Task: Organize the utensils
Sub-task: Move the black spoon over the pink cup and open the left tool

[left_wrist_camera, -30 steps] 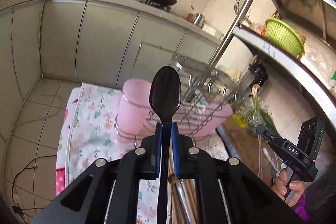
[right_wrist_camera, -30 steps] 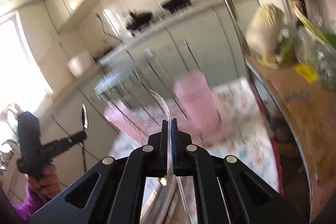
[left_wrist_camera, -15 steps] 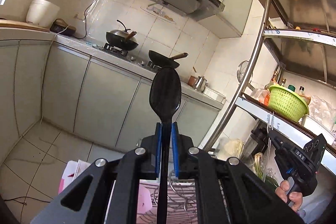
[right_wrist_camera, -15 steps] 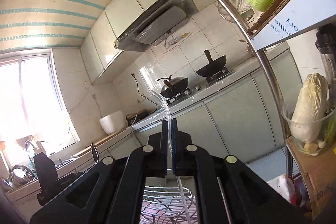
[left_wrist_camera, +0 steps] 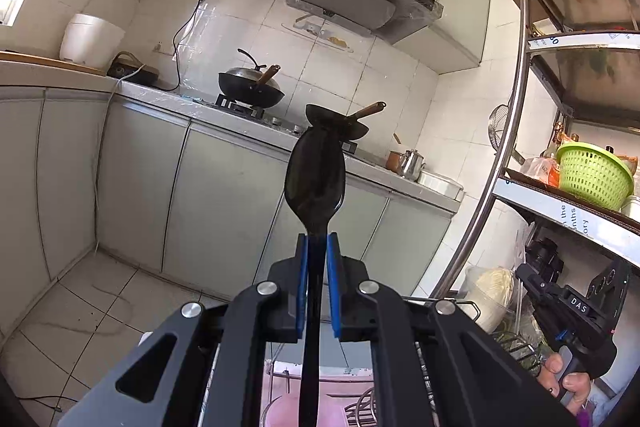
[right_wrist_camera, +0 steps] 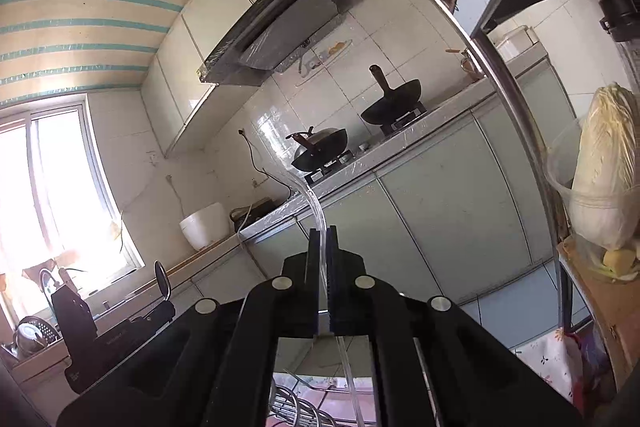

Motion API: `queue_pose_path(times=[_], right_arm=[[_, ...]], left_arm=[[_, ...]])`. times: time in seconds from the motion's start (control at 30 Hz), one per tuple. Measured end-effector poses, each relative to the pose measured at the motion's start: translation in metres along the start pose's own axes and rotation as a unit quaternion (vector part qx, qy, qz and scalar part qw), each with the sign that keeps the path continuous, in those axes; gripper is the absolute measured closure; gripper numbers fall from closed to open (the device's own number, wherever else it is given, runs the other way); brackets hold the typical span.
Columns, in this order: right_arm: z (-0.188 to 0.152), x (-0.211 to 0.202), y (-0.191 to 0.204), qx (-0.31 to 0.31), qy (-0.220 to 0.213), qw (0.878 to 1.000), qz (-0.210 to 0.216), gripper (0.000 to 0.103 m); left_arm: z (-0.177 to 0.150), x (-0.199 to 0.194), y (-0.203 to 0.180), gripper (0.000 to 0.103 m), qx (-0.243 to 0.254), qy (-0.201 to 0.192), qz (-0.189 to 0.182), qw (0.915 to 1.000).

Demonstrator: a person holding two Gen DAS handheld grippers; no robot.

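My left gripper point(left_wrist_camera: 316, 239) is shut on the handle of a black spoon point(left_wrist_camera: 316, 171), whose bowl stands up in front of the far kitchen counter. My right gripper point(right_wrist_camera: 322, 231) is shut on a clear plastic utensil point(right_wrist_camera: 308, 193) that curves up and to the left; its exact kind is hard to tell. Each view shows the other gripper: the right gripper point(left_wrist_camera: 568, 301) in a hand point(left_wrist_camera: 570, 381) at lower right, the left gripper point(right_wrist_camera: 116, 331) with the black spoon point(right_wrist_camera: 162, 277) at lower left. A wire rack point(right_wrist_camera: 294, 405) and a pink holder point(left_wrist_camera: 324, 401) peek out below the fingers.
A steel shelf post point(left_wrist_camera: 498, 163) rises at the right, with a green basket point(left_wrist_camera: 592, 175) on its shelf. A cabbage in a clear tub point(right_wrist_camera: 606, 171) sits close on the right. Two woks point(left_wrist_camera: 250, 91) stand on the far counter above grey cabinets point(left_wrist_camera: 216, 195).
Both grippers have swung upward, each keeping its utensil. The pink holder, rack and floral cloth have slid down to the bottom edge; the stove wall and hood fill the views.
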State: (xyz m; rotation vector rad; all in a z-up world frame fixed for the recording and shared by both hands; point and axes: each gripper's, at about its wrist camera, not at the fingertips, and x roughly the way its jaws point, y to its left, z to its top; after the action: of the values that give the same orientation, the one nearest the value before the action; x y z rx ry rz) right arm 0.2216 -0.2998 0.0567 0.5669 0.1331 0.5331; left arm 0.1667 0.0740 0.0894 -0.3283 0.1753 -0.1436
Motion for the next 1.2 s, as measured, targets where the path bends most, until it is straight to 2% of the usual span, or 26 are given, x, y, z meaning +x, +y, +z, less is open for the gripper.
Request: queue_pose_path(times=[0.2,0.4,0.57,0.7,0.83,0.97,1.03,1.1,1.17,1.2], right_arm=[[-0.021,-0.009,0.0,0.002,0.034,0.999,-0.011,0.1],[-0.04,-0.033,0.011,-0.012,0.086,0.993,-0.08,0.1],[-0.05,-0.051,0.02,-0.024,0.124,0.983,-0.136,0.1],[-0.058,-0.054,0.025,-0.043,0.157,0.972,-0.171,0.1],[-0.062,-0.055,0.027,-0.043,0.18,0.963,-0.194,0.1],[-0.062,-0.056,0.033,-0.054,0.192,0.959,-0.202,0.099],[-0.063,-0.058,0.037,-0.062,0.2,0.956,-0.207,0.098],[-0.065,-0.061,0.04,-0.066,0.207,0.954,-0.207,0.089],[-0.065,-0.066,0.044,-0.07,0.205,0.954,-0.209,0.067],[-0.064,-0.069,0.046,-0.072,0.203,0.954,-0.21,0.064]], left_arm=[[-0.024,0.005,0.004,0.095,0.007,0.034,0.004,0.9994],[-0.048,-0.004,0.004,0.095,0.012,0.086,-0.005,0.9962],[-0.07,-0.001,0.003,0.099,0.014,0.142,0.005,0.9897],[-0.075,0.0,-0.005,0.099,0.033,0.154,0.016,0.9875],[-0.072,0.003,-0.011,0.098,0.029,0.17,0.024,0.9848],[-0.071,0.001,-0.017,0.092,0.038,0.173,0.04,0.9834],[-0.071,-0.002,-0.02,0.08,0.048,0.173,0.047,0.9826],[-0.07,-0.005,-0.024,0.077,0.058,0.171,0.052,0.9822],[-0.068,-0.01,-0.028,0.075,0.065,0.171,0.055,0.9815],[-0.067,-0.012,-0.029,0.074,0.066,0.171,0.055,0.9815]])
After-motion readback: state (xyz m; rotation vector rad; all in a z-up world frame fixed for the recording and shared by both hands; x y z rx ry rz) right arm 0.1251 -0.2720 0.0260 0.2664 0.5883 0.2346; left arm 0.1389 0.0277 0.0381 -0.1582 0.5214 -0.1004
